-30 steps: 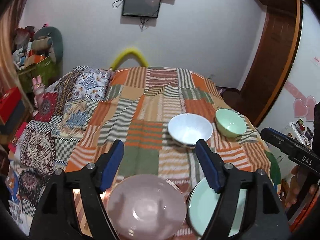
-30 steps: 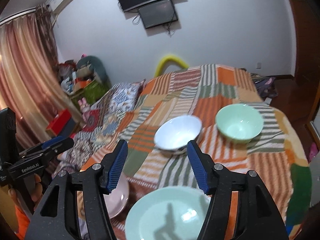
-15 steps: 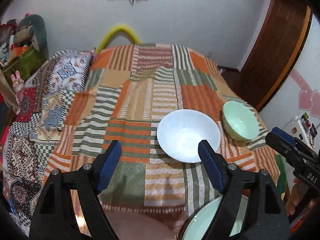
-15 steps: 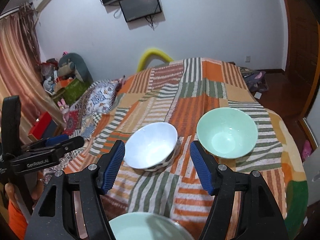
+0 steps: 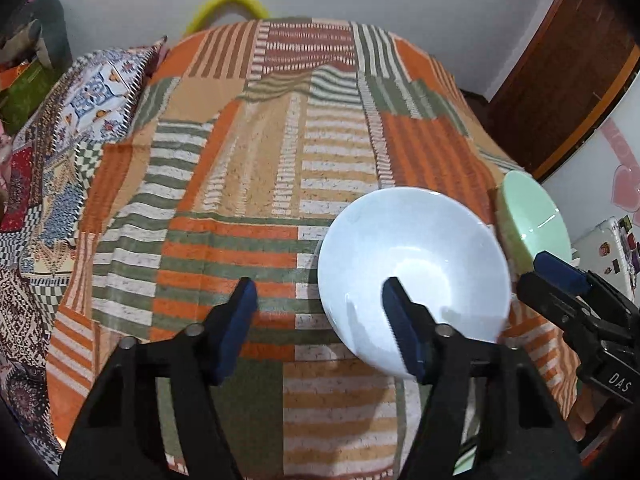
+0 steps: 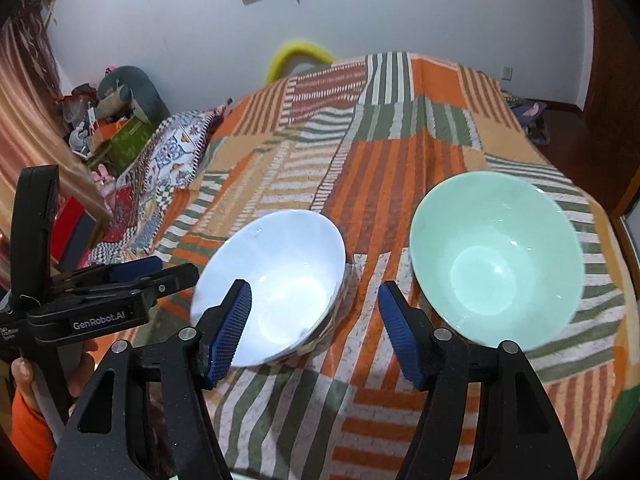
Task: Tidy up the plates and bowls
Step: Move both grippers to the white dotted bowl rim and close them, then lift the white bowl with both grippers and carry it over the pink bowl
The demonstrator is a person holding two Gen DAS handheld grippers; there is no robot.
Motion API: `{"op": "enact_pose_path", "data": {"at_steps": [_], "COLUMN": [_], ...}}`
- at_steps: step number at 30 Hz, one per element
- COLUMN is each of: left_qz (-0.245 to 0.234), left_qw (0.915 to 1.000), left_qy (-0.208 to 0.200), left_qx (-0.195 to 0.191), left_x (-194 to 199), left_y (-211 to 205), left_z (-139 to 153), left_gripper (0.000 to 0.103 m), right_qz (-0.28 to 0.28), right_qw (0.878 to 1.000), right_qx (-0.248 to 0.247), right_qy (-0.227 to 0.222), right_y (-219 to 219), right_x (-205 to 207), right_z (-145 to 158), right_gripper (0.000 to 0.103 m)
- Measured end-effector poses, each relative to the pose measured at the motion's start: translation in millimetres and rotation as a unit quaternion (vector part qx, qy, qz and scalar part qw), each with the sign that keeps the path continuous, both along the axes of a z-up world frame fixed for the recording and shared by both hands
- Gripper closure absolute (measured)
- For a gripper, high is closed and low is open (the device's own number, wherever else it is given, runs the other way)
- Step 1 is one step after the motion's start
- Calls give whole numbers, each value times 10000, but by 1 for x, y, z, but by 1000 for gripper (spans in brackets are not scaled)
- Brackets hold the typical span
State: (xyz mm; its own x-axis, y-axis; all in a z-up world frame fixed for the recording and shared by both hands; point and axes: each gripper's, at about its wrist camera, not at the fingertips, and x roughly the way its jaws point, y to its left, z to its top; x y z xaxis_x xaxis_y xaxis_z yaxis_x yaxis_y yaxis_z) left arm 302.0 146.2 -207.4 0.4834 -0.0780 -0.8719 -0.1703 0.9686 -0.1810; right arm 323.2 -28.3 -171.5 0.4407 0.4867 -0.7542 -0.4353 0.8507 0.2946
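A white bowl (image 5: 412, 272) and a mint-green bowl (image 5: 532, 220) stand side by side on the patchwork bed cover (image 5: 280, 160). My left gripper (image 5: 318, 308) hovers at the white bowl's near-left rim. Its jaws are closing, with that rim lying between them in the picture and no pad pressing on it. In the right wrist view my right gripper (image 6: 314, 308) is over the gap between the white bowl (image 6: 276, 280) and the green bowl (image 6: 496, 256). Its jaws are closing slightly and grip nothing. Each gripper shows in the other's view: the right gripper (image 5: 536, 276), and the left gripper (image 6: 176, 272).
A patterned pillow (image 5: 100, 92) lies at the bed's left. A yellow curved tube (image 5: 228, 0) rises behind the far edge. A wooden door (image 5: 560, 80) stands at the right, close to the bed's edge beside the green bowl. Boxes and toys (image 6: 120, 120) pile up by the curtain.
Both grippers came forward and down toward the two bowls, which now look much larger. The pink and green plates slid out of view below. The left jaws have narrowed.
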Motion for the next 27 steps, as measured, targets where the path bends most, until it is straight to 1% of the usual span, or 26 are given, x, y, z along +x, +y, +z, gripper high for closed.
{"op": "enact_pose_path", "data": {"at_steps": [1, 2, 5, 7, 8, 10, 11, 12, 14, 15, 18, 21, 23, 27], "left_qz": [-13, -21, -53, -80, -84, -123, -147, -174, -193, -196, -266, -258, -219, -246], "left_qw": [10000, 9999, 9997, 9995, 9993, 9988, 9986, 9983, 9976, 9975, 9972, 9980, 9981, 9989], "left_qy": [50, 86, 193, 241, 274, 341, 379, 410, 419, 415, 421, 406, 392, 263], "left_qx": [-37, -59, -150, -204, -251, -326, -339, -375, -511, -537, -560, -419, -420, -302], "left_x": [3, 6, 12, 16, 18, 20, 21, 22, 22, 22, 23, 22, 19, 9], "left_y": [1, 2, 4, 5, 6, 5, 4, 4, 6, 6, 3, -1, -1, -6], "left_z": [-4, -8, -19, -24, -28, -34, -36, -38, -40, -40, -40, -38, -36, -24], "left_gripper": [48, 49, 56, 63, 65, 73, 75, 80, 84, 85, 92, 92, 92, 92], "right_qz": [27, 57, 116, 155, 181, 217, 231, 237, 248, 256, 256, 245, 232, 224], "right_qw": [10000, 9999, 9996, 9992, 9990, 9986, 9984, 9983, 9981, 9982, 9982, 9981, 9981, 9985], "right_qx": [-21, -50, -124, -171, -192, -209, -222, -235, -257, -216, -215, -303, -267, -264], "right_qy": [44, 94, 246, 312, 351, 424, 460, 482, 509, 505, 498, 477, 504, 426], "right_y": [2, 3, 6, 10, 11, 13, 14, 15, 15, 14, 14, 16, 15, 14], "right_x": [2, 5, 11, 14, 15, 17, 17, 19, 20, 20, 20, 20, 19, 14], "right_z": [-3, -6, -15, -20, -22, -26, -28, -30, -32, -32, -32, -30, -28, -21], "right_gripper": [47, 51, 54, 58, 62, 66, 72, 79, 80, 80, 81, 82, 82, 82]}}
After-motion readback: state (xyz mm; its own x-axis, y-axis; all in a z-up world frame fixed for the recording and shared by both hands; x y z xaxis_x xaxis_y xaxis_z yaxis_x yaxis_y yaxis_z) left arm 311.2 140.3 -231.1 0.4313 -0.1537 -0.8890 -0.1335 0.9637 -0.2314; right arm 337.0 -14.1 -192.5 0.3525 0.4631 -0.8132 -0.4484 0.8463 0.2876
